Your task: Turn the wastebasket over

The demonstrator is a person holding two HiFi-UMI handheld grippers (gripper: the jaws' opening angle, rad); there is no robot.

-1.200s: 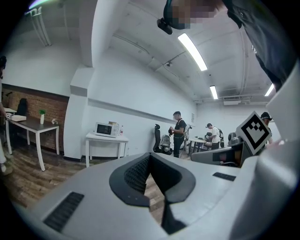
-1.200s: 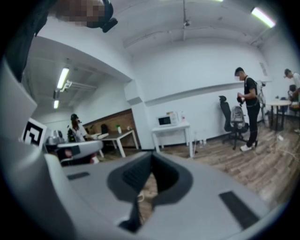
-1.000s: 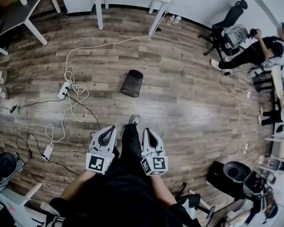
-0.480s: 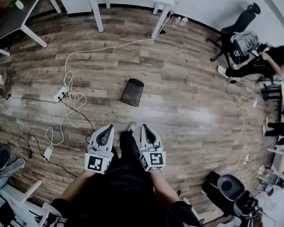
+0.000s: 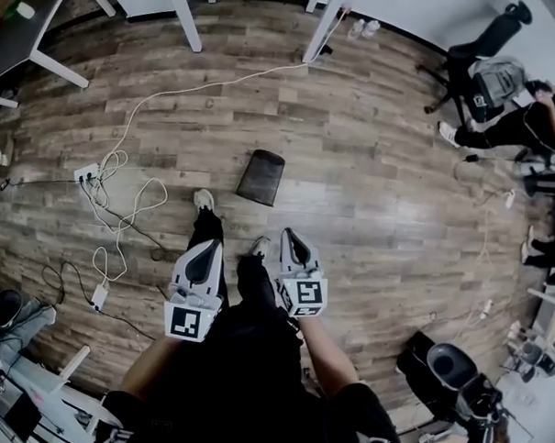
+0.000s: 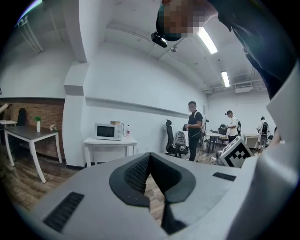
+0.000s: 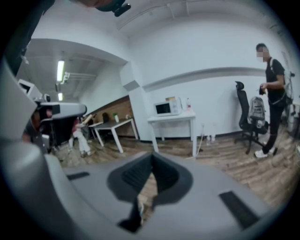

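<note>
The black mesh wastebasket (image 5: 261,177) is sitting on the wooden floor (image 5: 379,202), well away from its edges. Which end is facing up isn't showing clearly.

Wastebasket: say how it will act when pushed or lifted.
The wastebasket looks like thin dark mesh, so probably light and slightly springy. Standing free on the smooth wood floor, it may slide or tip at a nudge. Its round body would likely roll once down.

The left tool (image 5: 207,250) and right tool (image 5: 291,237) are held side by side before the body, angled slightly down. Both have jaws together, gripping nothing.
</note>
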